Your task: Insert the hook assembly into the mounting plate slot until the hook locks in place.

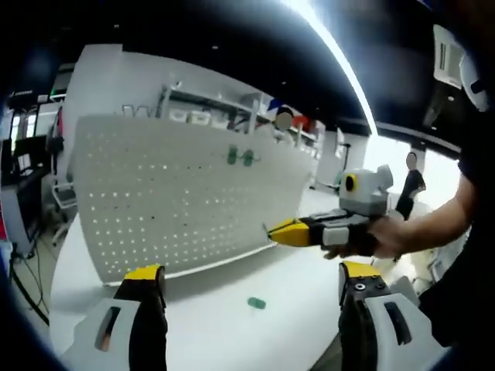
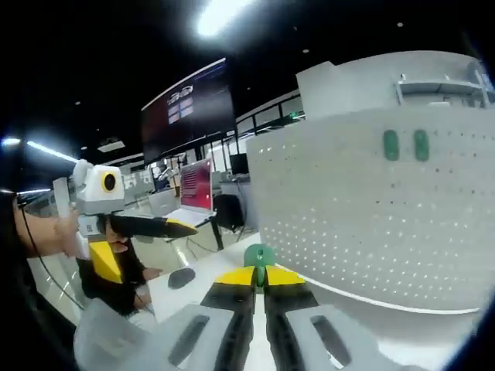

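In the left gripper view, the left gripper (image 1: 251,282) has its two yellow-tipped jaws spread wide apart with nothing between them. Beyond them a white table (image 1: 224,325) carries a tall white pegboard (image 1: 178,201) standing upright, full of small holes. Two green hooks (image 1: 240,157) sit side by side high on the board, right of its middle. One more small green hook (image 1: 257,303) lies loose on the table, between the jaws and in front of the board's foot. The right gripper (image 1: 272,230) comes in from the right, held by a hand (image 1: 390,232), its yellow tip pointing at the board's lower right edge; from here I cannot tell what it holds.

In the right gripper view, the right gripper (image 2: 260,272) has its jaws closed together on a green hook (image 2: 259,255), which sticks out above the yellow tips. The pegboard (image 2: 363,224) rises to the right, with the two green hooks (image 2: 406,144) mounted near its top. The left gripper (image 2: 182,227) shows at the left, held by a hand (image 2: 69,232), jaws apart and empty. A dark screen (image 2: 188,108) hangs in the background.
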Demonstrator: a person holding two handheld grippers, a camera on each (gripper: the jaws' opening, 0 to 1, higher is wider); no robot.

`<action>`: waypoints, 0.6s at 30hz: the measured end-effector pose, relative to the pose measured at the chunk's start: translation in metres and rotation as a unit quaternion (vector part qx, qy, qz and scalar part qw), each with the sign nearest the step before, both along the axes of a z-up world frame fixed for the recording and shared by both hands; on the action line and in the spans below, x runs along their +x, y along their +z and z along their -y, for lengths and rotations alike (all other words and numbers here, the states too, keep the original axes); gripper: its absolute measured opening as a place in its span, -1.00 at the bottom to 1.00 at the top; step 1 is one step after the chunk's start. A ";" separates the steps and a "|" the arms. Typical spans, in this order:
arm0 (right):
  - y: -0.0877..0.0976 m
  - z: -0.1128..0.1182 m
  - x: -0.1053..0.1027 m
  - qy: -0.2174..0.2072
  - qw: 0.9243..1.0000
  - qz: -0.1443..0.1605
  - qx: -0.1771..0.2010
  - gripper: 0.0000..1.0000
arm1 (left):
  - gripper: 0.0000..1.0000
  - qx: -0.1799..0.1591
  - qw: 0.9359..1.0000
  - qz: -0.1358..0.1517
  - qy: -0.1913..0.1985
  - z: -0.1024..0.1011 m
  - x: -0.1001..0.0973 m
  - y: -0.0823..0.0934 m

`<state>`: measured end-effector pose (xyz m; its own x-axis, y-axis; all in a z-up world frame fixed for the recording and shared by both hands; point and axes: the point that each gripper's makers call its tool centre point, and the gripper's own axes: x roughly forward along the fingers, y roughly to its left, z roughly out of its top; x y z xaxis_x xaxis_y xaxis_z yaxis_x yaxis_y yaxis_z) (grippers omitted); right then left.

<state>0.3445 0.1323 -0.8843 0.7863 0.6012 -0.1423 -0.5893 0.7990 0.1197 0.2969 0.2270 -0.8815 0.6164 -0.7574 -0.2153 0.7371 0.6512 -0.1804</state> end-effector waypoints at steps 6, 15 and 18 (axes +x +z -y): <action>0.020 0.019 0.018 -0.059 0.998 0.038 -0.004 -1.00 | 0.93 -0.006 1.000 -0.005 0.013 -0.003 0.003 -0.002; 0.047 0.073 0.051 -0.157 0.984 0.088 -0.001 -1.00 | 1.00 -0.013 0.999 -0.012 0.040 -0.015 0.002 -0.008; 0.052 0.086 0.061 -0.178 0.979 0.099 -0.003 -1.00 | 1.00 -0.008 0.999 -0.013 0.041 -0.016 0.001 -0.011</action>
